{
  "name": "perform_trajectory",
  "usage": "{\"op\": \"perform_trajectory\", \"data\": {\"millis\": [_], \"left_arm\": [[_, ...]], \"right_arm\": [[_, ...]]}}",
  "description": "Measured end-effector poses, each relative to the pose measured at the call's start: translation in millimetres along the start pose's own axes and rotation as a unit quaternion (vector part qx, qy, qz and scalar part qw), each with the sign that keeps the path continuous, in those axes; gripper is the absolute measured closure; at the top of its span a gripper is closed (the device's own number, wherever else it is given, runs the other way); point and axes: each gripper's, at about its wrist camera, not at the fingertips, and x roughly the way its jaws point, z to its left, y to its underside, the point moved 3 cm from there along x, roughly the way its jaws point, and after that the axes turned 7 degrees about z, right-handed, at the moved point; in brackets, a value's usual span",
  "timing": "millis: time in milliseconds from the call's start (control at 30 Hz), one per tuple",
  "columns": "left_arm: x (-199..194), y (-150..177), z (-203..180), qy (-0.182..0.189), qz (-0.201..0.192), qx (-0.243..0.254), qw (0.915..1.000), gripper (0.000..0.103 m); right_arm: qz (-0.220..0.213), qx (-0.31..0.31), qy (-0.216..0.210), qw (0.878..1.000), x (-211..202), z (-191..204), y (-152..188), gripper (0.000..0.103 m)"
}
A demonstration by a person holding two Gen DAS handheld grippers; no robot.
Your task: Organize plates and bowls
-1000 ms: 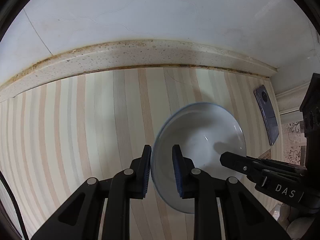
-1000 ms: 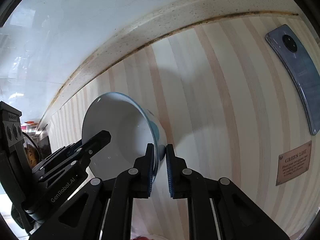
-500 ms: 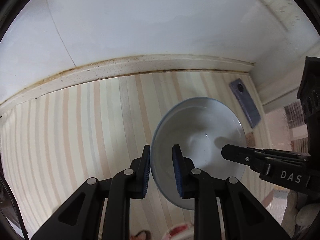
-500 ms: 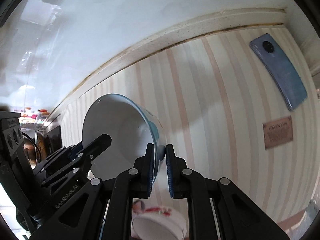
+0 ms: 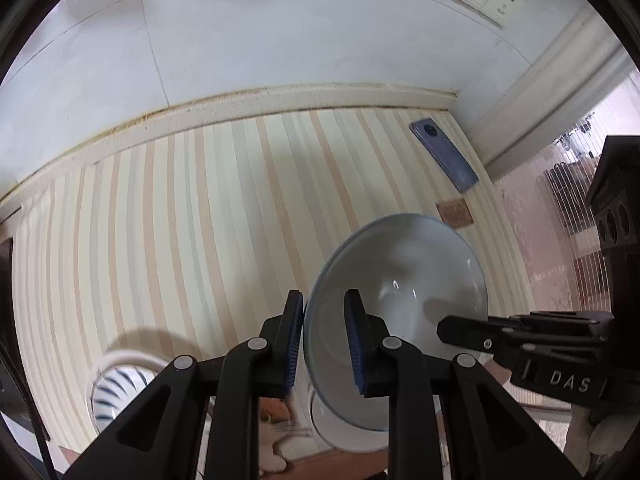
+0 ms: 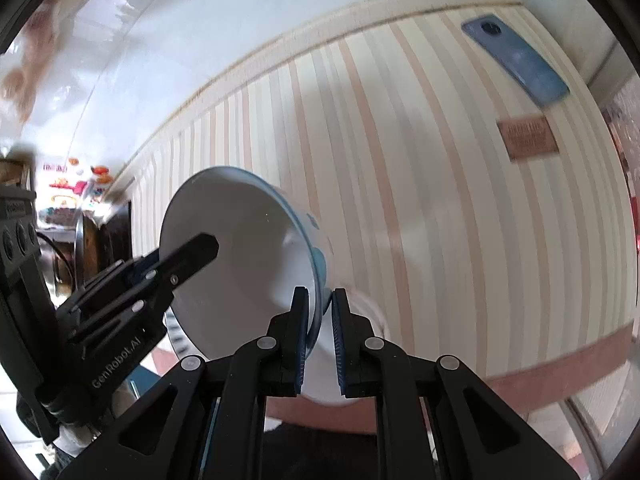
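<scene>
Your left tongs (image 5: 322,336) straddle the near rim of the bowl (image 5: 404,292), one pad outside and one inside, but a gap shows beside the rim, so they look apart rather than pinching. Your right tongs (image 6: 320,330) are clamped on the opposite rim of the same bowl (image 6: 240,256), pads pressed to either side of the wall. The bowl hangs tilted in the air between the two tools, well above the striped tabletop (image 5: 200,220), its white inside open to both cameras and a blue pattern on its outside.

Below the bowl, toward you, sits a white dish (image 5: 344,436), partly hidden by it, and to the left of that a smaller bowl with dark stripes (image 5: 120,384). Beyond the bowl, near the far wall, a blue phone (image 5: 444,154) lies flat, with a small brown label (image 5: 454,214) between phone and bowl.

You appear to be carrying the bowl to its stacking spot. The next move probably calls for levelling it, centring it over the white dish, and lowering it before you let go, since only one side seems firmly held.
</scene>
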Motion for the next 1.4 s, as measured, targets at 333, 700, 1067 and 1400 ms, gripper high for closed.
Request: {"op": "perform_trajectory", "data": {"millis": [333,700,1067,1400], "left_arm": [[14,45,-6,0.008,0.023,-0.001,0.9997,0.084],[40,62,-11,0.000,0.052,0.006,0.9986,0.084],[58,66,-13,-0.008,0.074,0.017,0.9971,0.084],[56,64,-12,-0.019,0.067,0.019,0.9974,0.084]], "right_arm": [[0.035,0.012,0.012,0.999,32,-15,56,0.090],[0.057,0.020,0.030,0.998,50,-32,64,0.090],[0.066,0.027,0.047,0.996,61,-34,59,0.090],[0.058,0.033,0.050,0.996,60,-32,62,0.087]]}}
